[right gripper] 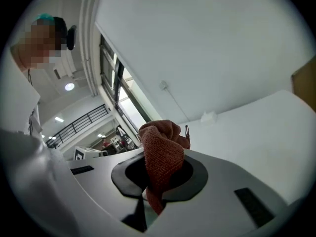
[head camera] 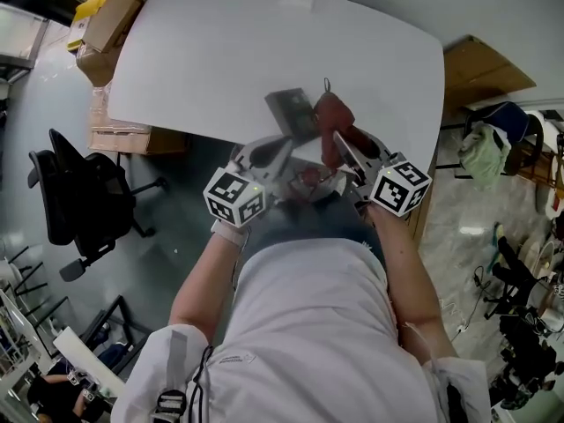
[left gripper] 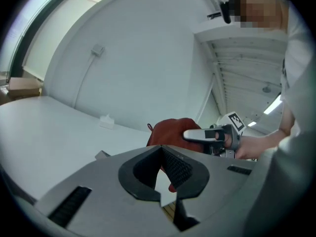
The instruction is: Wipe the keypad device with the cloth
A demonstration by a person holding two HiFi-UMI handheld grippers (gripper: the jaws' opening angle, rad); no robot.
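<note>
Our right tool (right gripper: 159,154) clenches the rust-red woven cloth (right gripper: 160,132). Our left tool (left gripper: 161,149) is closed and empty, near the dark flat keypad device (head camera: 291,111) on the white table (head camera: 220,51).

We look from head camera steeply down onto white table (head camera: 220,51), from well above. Our left gripper view sits low, faces across tabletop toward right gripper (left gripper: 196,135); our right gripper view tilts upward. All three share cloth (head camera: 333,117).
</note>
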